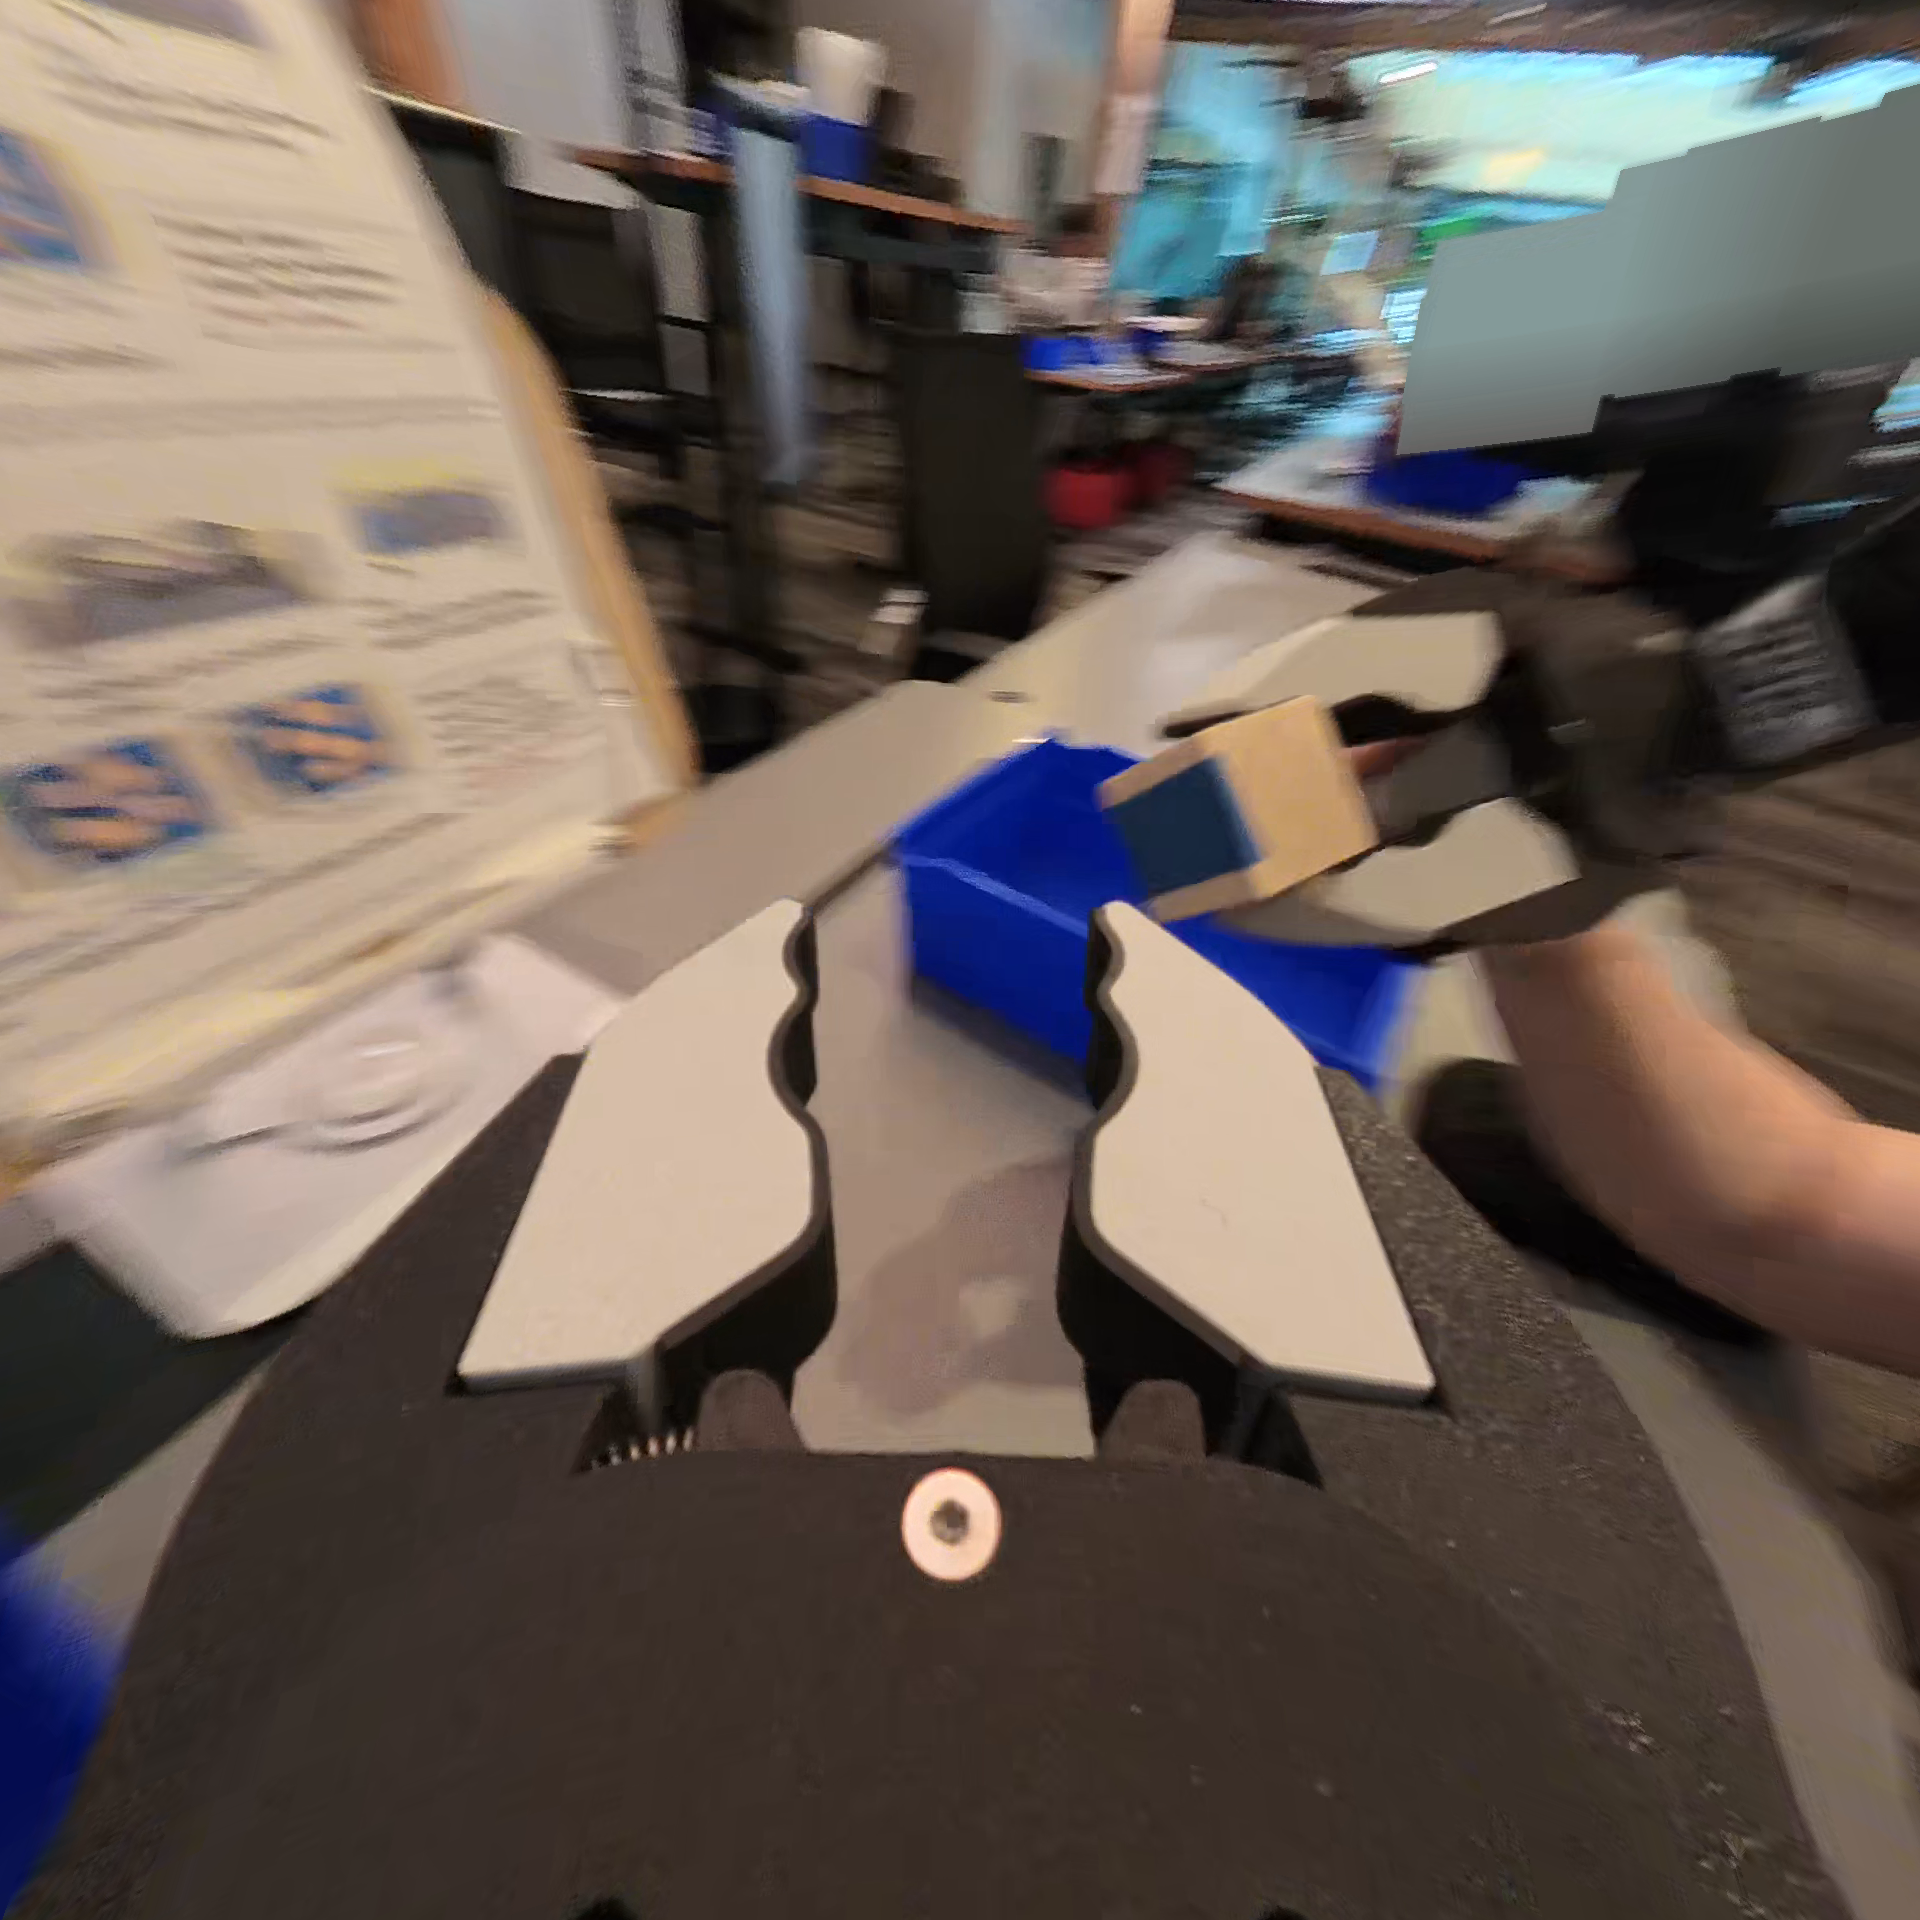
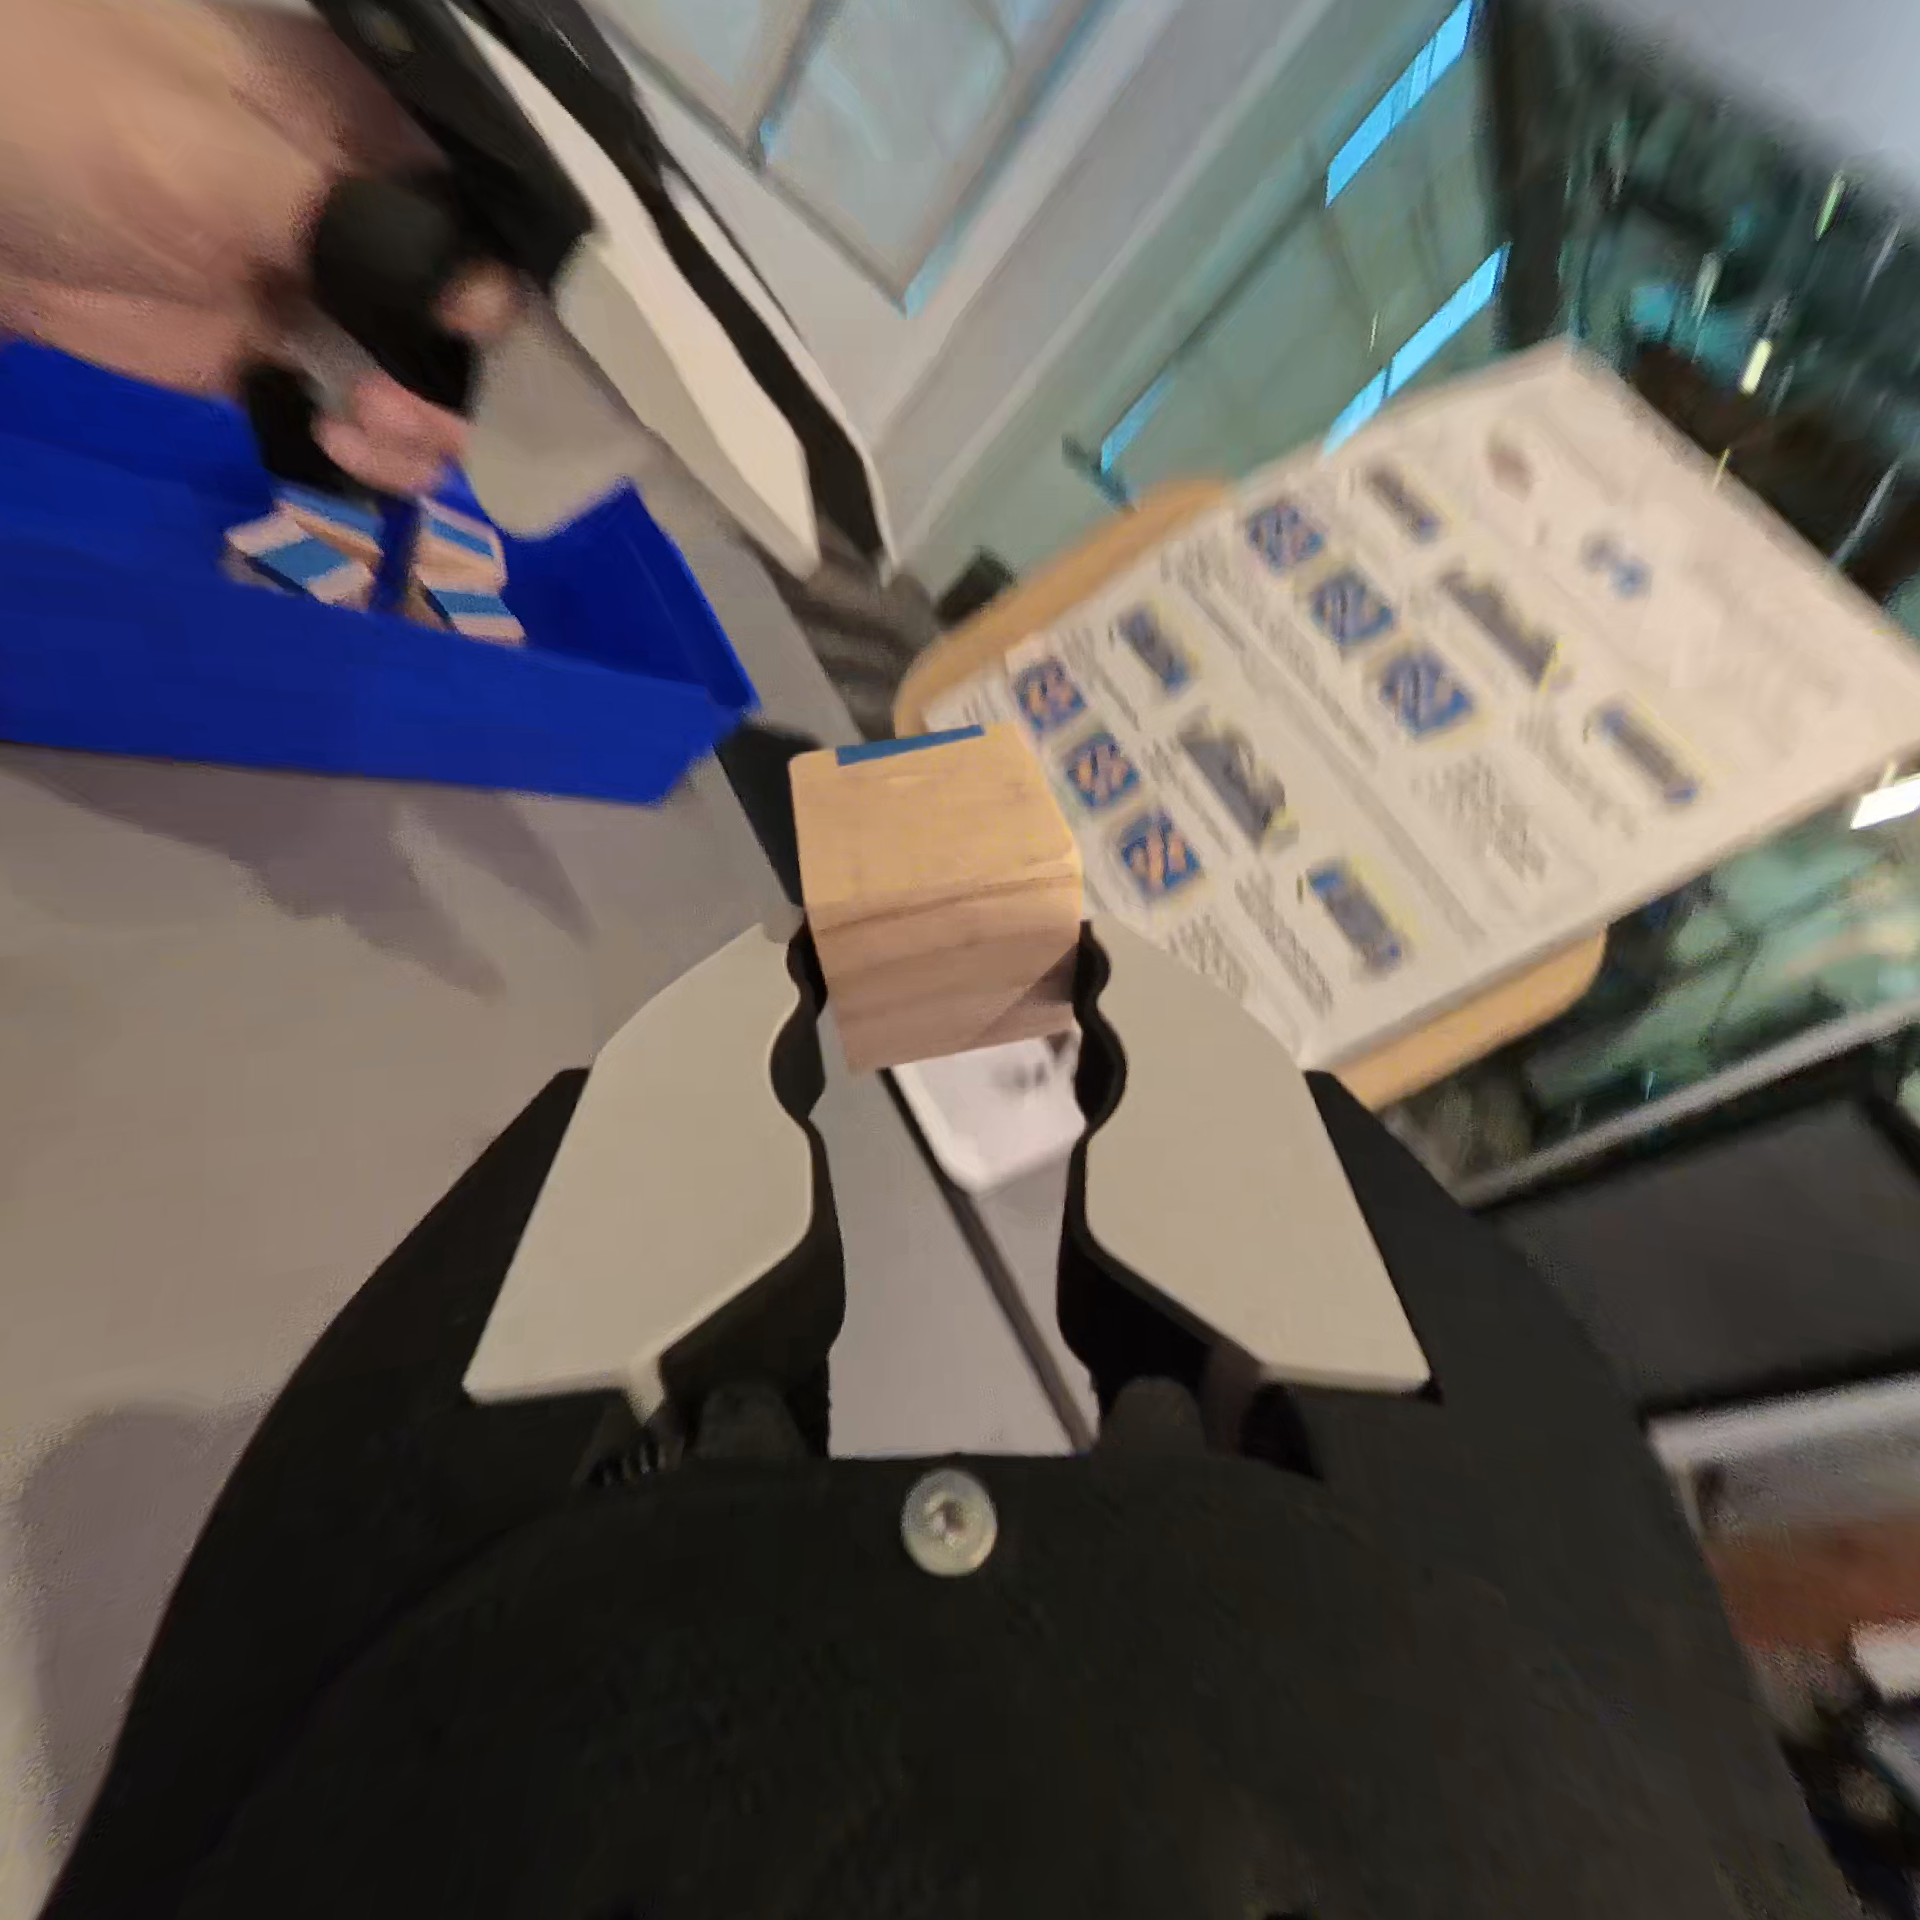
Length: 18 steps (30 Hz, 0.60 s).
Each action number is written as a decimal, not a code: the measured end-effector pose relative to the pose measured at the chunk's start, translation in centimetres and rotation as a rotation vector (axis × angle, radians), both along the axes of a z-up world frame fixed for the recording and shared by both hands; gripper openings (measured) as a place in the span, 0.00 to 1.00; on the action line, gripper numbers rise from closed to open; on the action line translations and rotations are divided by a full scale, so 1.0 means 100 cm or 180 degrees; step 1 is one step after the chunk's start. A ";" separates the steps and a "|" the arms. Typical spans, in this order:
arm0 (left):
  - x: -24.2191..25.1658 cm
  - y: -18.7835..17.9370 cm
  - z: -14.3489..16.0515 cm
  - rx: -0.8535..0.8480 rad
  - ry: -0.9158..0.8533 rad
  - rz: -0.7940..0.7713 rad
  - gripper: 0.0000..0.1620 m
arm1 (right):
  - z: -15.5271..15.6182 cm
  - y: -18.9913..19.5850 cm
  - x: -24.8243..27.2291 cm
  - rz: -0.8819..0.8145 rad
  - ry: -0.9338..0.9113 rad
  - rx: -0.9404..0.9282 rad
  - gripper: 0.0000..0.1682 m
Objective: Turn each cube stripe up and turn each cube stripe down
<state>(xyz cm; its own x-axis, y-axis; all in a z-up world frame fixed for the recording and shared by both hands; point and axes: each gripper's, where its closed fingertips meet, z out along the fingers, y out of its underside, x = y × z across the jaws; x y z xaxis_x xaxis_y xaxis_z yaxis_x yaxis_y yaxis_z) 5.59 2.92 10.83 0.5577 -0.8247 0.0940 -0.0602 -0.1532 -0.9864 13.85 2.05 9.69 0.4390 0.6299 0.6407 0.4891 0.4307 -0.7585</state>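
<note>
My right gripper [image 2: 951,961] is shut on a wooden cube [image 2: 935,883] with a blue stripe on its far face. It holds the cube in the air beside a blue bin [image 2: 364,696]. The left wrist view shows the same gripper [image 1: 1226,821] with the cube [image 1: 1247,821], its blue stripe turned toward my left gripper. My left gripper [image 1: 951,925] is open and empty above the grey table [image 1: 925,1143], just short of the blue bin [image 1: 997,935]. Several striped cubes [image 2: 374,561] lie in the bin.
A white poster board with blue pictures [image 1: 260,520] leans at the table's left end; it shows in the right wrist view [image 2: 1455,675] too. A white sheet [image 1: 343,1101] lies under it. A person's forearm [image 1: 1704,1174] reaches in from the right.
</note>
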 end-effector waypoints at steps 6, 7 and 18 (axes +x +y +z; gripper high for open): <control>-0.059 0.044 -0.014 0.0202 0.0461 0.1536 0.20 | -0.033 0.059 0.117 -0.1458 -0.0258 -0.1153 0.28; -0.065 0.048 -0.017 0.0170 0.0502 0.1638 0.23 | -0.043 0.062 0.136 -0.1634 -0.0202 -0.1472 0.28; -0.082 0.065 -0.032 0.0254 0.0863 0.2077 0.28 | -0.137 0.072 0.231 -0.2603 0.0270 -0.3505 0.28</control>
